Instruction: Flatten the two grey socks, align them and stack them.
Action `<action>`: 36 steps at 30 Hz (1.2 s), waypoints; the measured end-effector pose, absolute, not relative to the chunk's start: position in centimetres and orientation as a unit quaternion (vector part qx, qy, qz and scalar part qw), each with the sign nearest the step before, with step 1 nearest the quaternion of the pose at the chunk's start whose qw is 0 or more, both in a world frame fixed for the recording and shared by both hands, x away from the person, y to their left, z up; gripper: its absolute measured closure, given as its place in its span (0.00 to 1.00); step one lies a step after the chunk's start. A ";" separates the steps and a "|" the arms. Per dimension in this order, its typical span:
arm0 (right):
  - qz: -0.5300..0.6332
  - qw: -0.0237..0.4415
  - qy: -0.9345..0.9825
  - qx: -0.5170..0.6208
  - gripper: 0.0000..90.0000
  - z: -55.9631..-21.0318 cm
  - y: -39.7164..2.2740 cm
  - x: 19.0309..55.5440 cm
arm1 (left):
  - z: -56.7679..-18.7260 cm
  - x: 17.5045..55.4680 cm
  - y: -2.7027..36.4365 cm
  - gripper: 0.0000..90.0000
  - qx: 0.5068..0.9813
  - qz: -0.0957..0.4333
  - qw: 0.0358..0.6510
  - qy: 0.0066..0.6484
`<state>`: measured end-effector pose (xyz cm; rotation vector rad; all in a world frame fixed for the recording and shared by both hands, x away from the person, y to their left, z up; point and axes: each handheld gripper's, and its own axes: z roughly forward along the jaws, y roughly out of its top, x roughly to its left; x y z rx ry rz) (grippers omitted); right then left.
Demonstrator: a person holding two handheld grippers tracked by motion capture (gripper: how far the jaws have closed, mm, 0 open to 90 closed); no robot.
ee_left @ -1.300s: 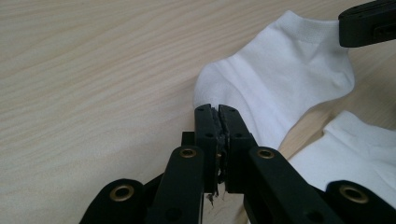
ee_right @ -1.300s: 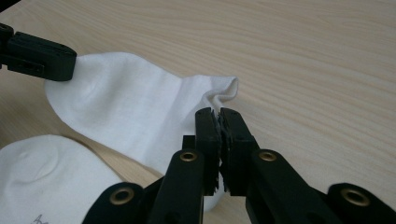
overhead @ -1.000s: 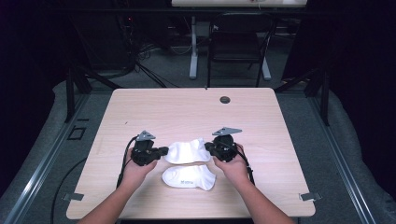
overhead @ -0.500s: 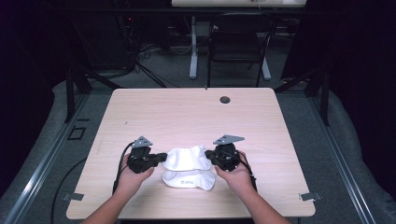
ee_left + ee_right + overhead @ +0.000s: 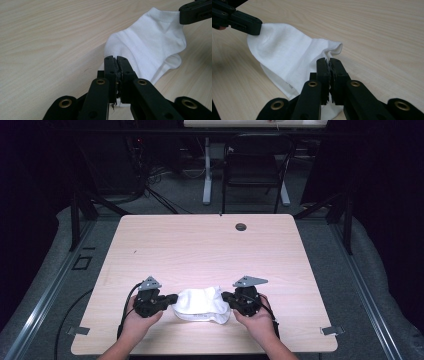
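High view, white socks (image 5: 202,303) lengthwise left-right, both grippers' jaws clamped on ends.

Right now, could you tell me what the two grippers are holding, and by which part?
Both hold the white sock: the left gripper pinches one end, the right gripper the opposite end.

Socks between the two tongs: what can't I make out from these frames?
- High view: the white socks read as one bundle; whether it is one sock or two stacked is too small to tell.
- Left gripper view: the fabric pinched by the left tongs is hidden behind their shut jaws.
- Right gripper view: the right tongs cover the sock edge they hold; the printed mark near the hem is too small to read.
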<state>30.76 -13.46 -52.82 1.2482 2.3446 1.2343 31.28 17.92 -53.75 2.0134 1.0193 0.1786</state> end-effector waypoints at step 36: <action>0.392 0.092 0.803 0.440 0.96 -55.5 -14.1 29.8 | -56.6 31.4 17.2 0.97 0.811 0.063 0.407 0.416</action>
